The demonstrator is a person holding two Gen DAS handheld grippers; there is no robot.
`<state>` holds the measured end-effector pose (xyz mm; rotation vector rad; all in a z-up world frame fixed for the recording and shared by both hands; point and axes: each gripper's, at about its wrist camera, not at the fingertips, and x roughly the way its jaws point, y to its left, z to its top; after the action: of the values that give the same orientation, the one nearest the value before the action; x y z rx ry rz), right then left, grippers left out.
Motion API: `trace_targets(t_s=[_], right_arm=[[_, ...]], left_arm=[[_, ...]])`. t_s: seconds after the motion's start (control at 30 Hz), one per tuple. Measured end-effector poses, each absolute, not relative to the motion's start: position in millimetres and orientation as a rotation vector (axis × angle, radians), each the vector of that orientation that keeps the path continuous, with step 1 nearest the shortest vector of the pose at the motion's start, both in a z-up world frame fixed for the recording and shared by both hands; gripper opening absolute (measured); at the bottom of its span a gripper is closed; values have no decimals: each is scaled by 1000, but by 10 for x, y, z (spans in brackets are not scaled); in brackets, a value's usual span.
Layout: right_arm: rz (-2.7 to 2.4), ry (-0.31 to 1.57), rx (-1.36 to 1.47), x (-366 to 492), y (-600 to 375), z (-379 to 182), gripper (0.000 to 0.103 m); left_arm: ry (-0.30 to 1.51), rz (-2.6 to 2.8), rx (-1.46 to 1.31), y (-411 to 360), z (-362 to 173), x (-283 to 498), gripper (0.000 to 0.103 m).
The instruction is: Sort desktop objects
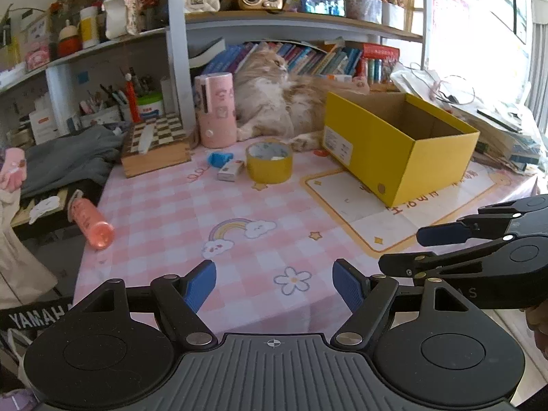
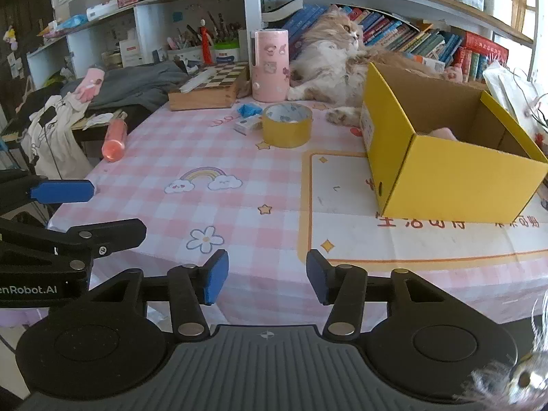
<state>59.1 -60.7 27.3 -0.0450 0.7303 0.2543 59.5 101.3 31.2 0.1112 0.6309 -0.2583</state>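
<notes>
Sorting barely begun: both my grippers hang empty over the near edge of the table.

My left gripper [image 1: 274, 286] and right gripper [image 2: 267, 275] both have their jaws apart, holding nothing. In the right wrist view the yellow box [image 2: 455, 178] sits at about 2 o'clock with one pale pink item [image 2: 443, 133] visible inside; I judge that the only thing sorted so far. Left on the checked cloth: the yellow tape roll [image 2: 287, 129] at 12 o'clock lying flat, hole upward; a small white box [image 2: 247, 125] and a blue object [image 2: 249, 109] just beside it; and the orange bottle [image 2: 114, 136] at 10 o'clock on the table's left edge, on its side, long axis running away from me, cap end pointing far. A cat [image 2: 328, 65] lies behind the box.
</notes>
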Motion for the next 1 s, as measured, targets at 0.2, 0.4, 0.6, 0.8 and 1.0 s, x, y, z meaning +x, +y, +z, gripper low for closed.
trace_targets(t_s=[0.2, 0.4, 0.6, 0.8, 1.0], right_arm=[[255, 730, -77, 583, -554, 299, 51], [214, 729, -57, 632, -610, 296, 52], [260, 741, -87, 760, -547, 262, 52], [303, 750, -100, 1030, -513, 239, 52], [327, 742, -109, 1338, -509, 250, 54]], left_arm=[[646, -265, 76, 1056, 296, 669, 78], [647, -284, 99, 993, 251, 682, 78], [662, -242, 82, 1045, 220, 781, 78], [652, -192, 83, 1082, 222, 962, 78], [658, -160, 62, 1082, 226, 1258, 78]])
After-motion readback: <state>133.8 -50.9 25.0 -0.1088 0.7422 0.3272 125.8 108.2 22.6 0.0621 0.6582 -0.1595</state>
